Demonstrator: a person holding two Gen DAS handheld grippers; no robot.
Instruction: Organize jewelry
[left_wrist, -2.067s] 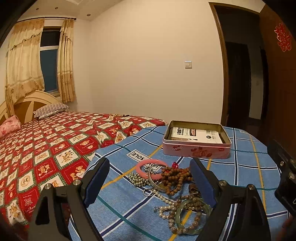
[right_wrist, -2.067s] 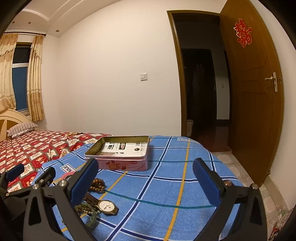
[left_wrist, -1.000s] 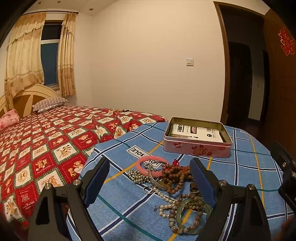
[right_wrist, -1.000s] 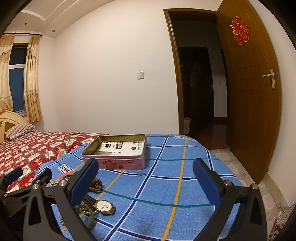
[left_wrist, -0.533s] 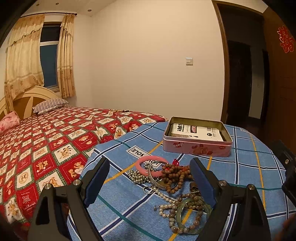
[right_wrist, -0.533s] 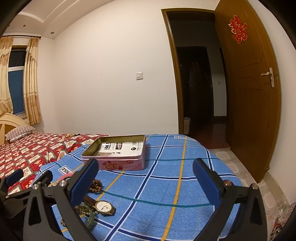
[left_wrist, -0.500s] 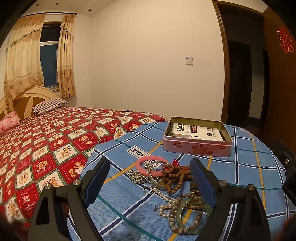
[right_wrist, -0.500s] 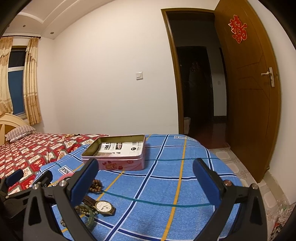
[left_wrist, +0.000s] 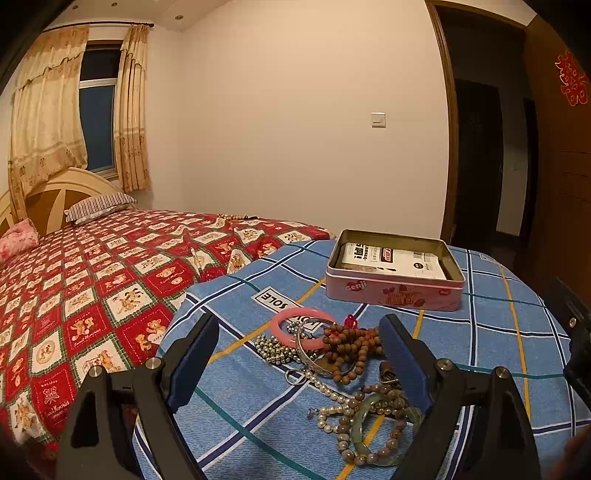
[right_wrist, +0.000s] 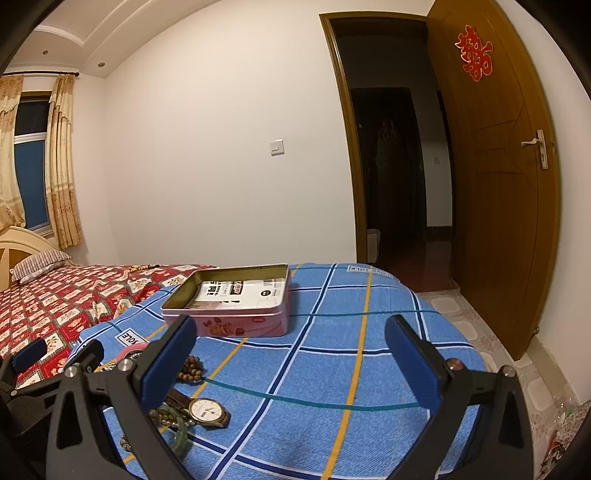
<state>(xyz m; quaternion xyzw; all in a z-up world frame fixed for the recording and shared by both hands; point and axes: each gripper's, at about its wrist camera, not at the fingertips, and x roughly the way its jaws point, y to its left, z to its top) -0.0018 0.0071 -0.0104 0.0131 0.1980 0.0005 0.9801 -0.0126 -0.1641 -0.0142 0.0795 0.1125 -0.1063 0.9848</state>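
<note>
The pink tin (left_wrist: 394, 291) sits toward the far side of the blue checked cloth (left_wrist: 491, 332). Its front wall has the word "Senji" in white letters near the left corner. Inside the tin lies a white packet (left_wrist: 391, 258) with black and red print, too small to read. A white patch (left_wrist: 275, 298) on the cloth, near its left edge, says "SOLE", seen upside down. A red double-happiness sign (right_wrist: 474, 51) is stuck high on the brown door (right_wrist: 498, 184).
</note>
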